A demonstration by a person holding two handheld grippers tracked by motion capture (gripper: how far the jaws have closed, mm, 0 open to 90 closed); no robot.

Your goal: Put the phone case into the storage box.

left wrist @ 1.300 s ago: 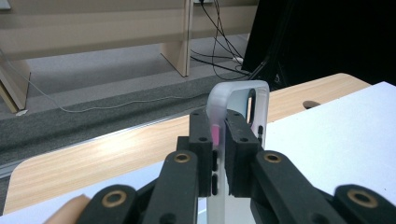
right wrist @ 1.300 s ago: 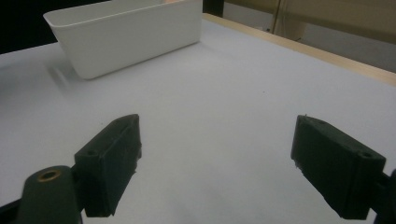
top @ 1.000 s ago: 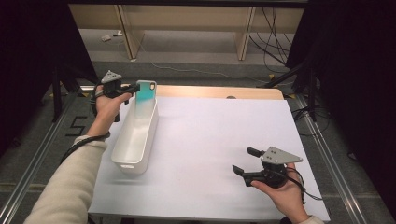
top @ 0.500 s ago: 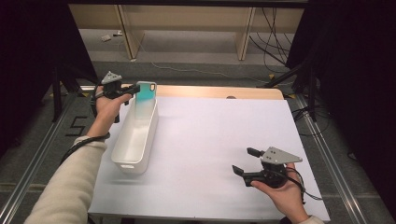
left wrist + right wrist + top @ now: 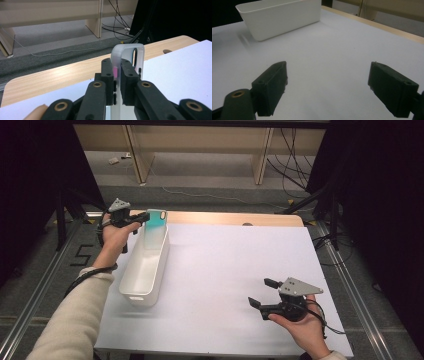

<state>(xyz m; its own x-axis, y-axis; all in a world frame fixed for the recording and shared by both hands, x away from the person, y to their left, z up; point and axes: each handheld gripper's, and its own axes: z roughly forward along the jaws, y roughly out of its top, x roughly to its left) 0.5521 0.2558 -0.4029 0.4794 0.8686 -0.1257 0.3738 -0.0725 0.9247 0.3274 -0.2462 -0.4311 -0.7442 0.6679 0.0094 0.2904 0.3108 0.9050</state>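
Phone case [image 5: 156, 221] sits clenched in your left gripper [image 5: 142, 217]; lower it straight into the bin [image 5: 145, 265] at six o'clock; right gripper [image 5: 263, 292] stays released.

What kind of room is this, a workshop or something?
Probably a lab recording station: a white-topped table in a metal frame, black curtains at the sides, loose cables on the floor.

Translucent teal phone case [image 5: 155, 222], frosted grey-white seen edge-on with a pink strip on its side; plain white bin [image 5: 145, 265] directly below it. Matt black left gripper [image 5: 141, 217] and right gripper [image 5: 264, 292], brass-coloured rivets. White table sheet [image 5: 220, 270] beside the bin, pale wood-grain border.
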